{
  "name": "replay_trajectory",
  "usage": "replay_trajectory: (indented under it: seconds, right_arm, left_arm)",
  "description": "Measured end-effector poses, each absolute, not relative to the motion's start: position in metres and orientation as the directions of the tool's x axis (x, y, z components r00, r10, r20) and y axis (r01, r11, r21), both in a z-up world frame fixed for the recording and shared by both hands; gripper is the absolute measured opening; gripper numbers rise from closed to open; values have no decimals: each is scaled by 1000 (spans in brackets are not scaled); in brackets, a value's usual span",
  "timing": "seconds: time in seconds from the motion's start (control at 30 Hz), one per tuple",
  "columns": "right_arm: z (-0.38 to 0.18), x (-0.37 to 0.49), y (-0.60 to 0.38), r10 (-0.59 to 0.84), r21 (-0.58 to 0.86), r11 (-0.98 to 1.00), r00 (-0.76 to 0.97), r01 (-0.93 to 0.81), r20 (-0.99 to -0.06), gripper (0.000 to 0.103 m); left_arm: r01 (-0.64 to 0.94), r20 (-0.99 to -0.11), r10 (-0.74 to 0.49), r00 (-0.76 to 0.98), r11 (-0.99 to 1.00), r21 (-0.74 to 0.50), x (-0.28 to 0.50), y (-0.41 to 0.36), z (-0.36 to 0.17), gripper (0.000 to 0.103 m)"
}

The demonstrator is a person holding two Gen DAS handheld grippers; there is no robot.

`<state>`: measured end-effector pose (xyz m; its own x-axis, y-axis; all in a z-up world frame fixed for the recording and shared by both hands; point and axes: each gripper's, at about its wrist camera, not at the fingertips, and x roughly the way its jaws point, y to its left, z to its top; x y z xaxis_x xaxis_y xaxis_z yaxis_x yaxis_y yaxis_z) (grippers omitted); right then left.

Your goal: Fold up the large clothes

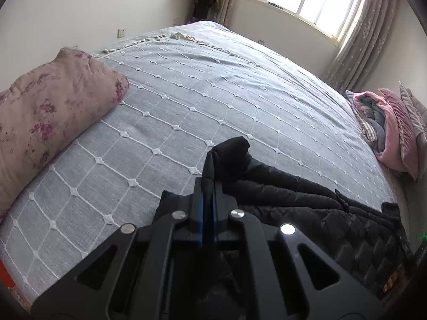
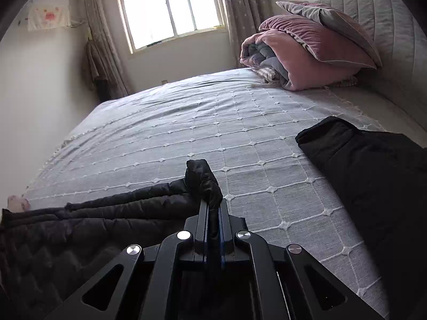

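Note:
A black quilted down jacket [image 1: 307, 202] lies along the near edge of the bed. My left gripper [image 1: 209, 184] is shut on a bunched corner of it, which sticks up past the fingertips. In the right wrist view the jacket [image 2: 88, 221] stretches to the left, and my right gripper [image 2: 212, 205] is shut on another bunched corner of it. A black sleeve or folded part [image 2: 368, 170] lies flat on the bed to the right.
The grey bedspread [image 1: 202, 98] with a white diamond grid covers the bed. A floral pink quilt roll [image 1: 50, 117] lies at the left. Pink and grey pillows and bedding [image 2: 307, 53] are stacked by the padded headboard [image 2: 387, 32]. A window [image 2: 170, 8] is behind.

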<state>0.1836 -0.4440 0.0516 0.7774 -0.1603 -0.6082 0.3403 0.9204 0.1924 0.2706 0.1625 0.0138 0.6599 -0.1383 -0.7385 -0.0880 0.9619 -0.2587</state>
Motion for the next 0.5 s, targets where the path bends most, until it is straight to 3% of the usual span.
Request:
replay_trajectory:
  seconds: [0.27, 0.5]
  right_arm:
    - [1, 226, -469, -127, 244, 890, 722, 386, -680, 5]
    - [-23, 234, -471, -154, 216, 869, 659, 445, -736, 7]
  left_arm:
    - [-204, -768, -84, 635, 941, -271, 301, 164, -46, 6]
    - [-214, -784, 17, 621, 965, -149, 306, 144, -66, 10]
